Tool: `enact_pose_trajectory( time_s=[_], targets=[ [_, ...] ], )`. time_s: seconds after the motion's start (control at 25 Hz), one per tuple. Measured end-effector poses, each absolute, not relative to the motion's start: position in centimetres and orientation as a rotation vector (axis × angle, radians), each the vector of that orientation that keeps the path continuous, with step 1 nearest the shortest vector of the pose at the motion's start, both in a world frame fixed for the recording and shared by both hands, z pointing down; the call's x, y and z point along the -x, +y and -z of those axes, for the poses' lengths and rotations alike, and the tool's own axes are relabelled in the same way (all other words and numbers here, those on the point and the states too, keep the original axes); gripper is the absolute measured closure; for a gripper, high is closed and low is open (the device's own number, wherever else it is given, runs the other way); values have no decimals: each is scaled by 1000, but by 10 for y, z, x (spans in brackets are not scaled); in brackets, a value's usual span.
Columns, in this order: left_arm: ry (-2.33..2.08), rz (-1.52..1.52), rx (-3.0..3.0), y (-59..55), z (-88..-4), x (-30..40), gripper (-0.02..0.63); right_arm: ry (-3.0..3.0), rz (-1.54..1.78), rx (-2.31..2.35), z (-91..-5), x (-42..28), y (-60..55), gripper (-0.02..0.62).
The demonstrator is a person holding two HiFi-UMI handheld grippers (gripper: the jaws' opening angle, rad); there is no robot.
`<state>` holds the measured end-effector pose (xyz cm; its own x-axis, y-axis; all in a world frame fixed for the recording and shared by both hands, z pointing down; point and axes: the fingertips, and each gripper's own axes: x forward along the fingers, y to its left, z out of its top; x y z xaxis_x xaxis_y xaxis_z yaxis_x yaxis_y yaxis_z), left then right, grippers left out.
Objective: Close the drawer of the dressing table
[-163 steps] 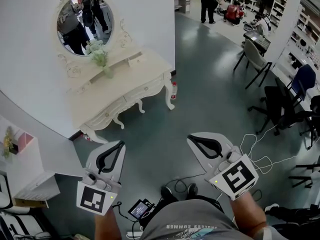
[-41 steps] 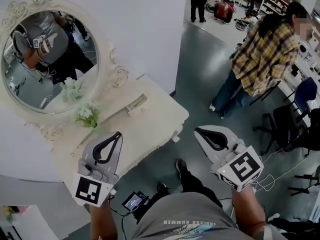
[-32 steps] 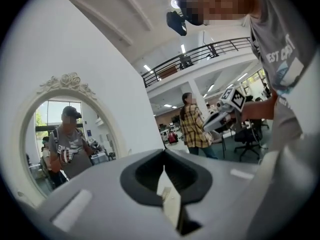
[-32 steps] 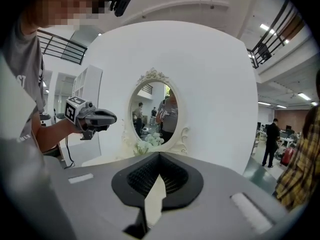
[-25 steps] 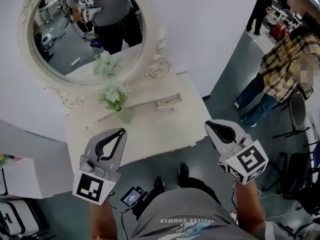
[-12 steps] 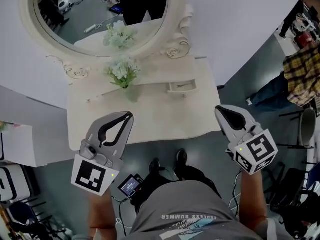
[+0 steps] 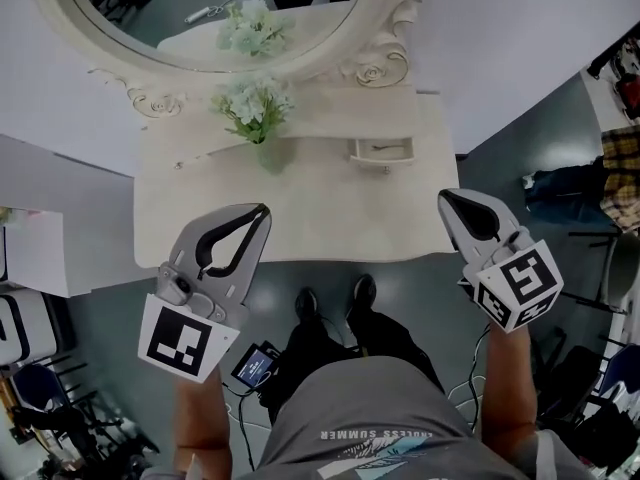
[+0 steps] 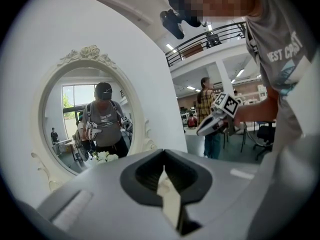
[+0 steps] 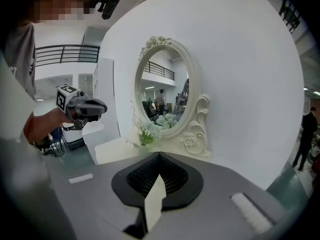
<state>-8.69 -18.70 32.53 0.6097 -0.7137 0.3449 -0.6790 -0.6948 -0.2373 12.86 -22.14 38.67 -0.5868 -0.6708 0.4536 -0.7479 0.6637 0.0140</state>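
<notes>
As we look down in the head view, we list the following from left to right.

Item 1: left tongs [image 7: 262, 210], held in the person's left hand, marker cube at the rear. The jaws are pressed together along one seam with nothing between them. The tips reach over the near edge of the table [image 7: 330, 223], and the body hangs over the grey floor [image 7: 110, 308].

Item 2: white flowers [image 7: 256, 106] in a pale vase [image 7: 271, 156], upright on the table top at 12 o'clock from the left tongs.

Item 3: oval mirror [image 7: 200, 8] in a cream carved frame, rising from the back of the table against a white wall [image 7: 520, 28]. Its glass reflects the flowers.

Item 4: the table, cream, with a raised ledge along its back below the mirror.

Item 5: drawer [image 7: 381, 150], small, set in that ledge's front to the right of the vase. It stands pulled out, with its inside showing. We place it at 2 o'clock from the left tongs and 10 o'clock from the right tongs, apart from both.

Item 6: a pair of dark shoes [image 7: 362, 291] on the floor just below the table's near edge, between the two tongs.

Item 7: right tongs [image 7: 446, 197], held in the right hand. The jaws are closed tip to tip and hold nothing. The tips lie over the table's right front corner.
</notes>
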Motion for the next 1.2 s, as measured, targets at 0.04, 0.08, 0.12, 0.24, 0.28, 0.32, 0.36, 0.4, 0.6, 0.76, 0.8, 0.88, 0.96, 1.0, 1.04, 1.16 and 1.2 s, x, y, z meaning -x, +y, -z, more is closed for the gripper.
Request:
enact_pose_trajectory(
  time_s=[0.04,0.08,0.12,0.24,0.28,0.32,0.36,0.4,0.6,0.76,0.8,0.88,0.96,1.0,1.04,1.16,1.2],
  targets=[
    [1194,649,2744,-188,-328,87,603,-2456,-250,-1103,-391,-128,-225,594],
    [1197,653,2745,-189,-332,88,603,-2455,-252,-1097,-395,-127,-228,594],
    [1200,655,2747,-189,-335,88,603,-2454,-254,-1089,-400,-125,-231,594],
    [1199,673,2761,-187,-347,88,603,-2448,-263,-1062,-416,-121,-236,594],
    [1200,684,2766,-186,-352,89,603,-2445,-266,-1056,-421,-119,-237,594],
    [1201,696,2771,-186,-357,91,603,-2443,-270,-1051,-426,-118,-239,594],
    [1202,708,2776,-187,-362,92,603,-2442,-274,-1048,-431,-116,-241,594],
    [1199,717,2780,-188,-367,92,603,-2439,-278,-1045,-436,-115,-243,594],
    [1174,745,2792,-193,-390,93,603,-2426,-287,-1034,-462,-111,-255,594],
    [1173,767,2812,-197,-411,95,603,-2412,-295,-1032,-483,-109,-263,594],
    [1174,771,2818,-198,-415,96,603,-2409,-296,-1031,-488,-108,-265,594],
    [1171,775,2827,-200,-424,96,603,-2402,-297,-1030,-499,-107,-270,594],
    [1160,775,2834,-202,-432,94,603,-2393,-298,-1030,-509,-107,-275,594],
    [1154,781,2837,-203,-436,94,603,-2388,-300,-1030,-514,-108,-277,594],
    [1148,789,2841,-204,-441,94,603,-2384,-303,-1031,-519,-108,-279,594],
    [1138,798,2849,-208,-453,94,603,-2373,-306,-1032,-533,-108,-286,594],
    [1134,798,2852,-210,-456,94,603,-2367,-305,-1030,-538,-109,-288,594]
  ],
)
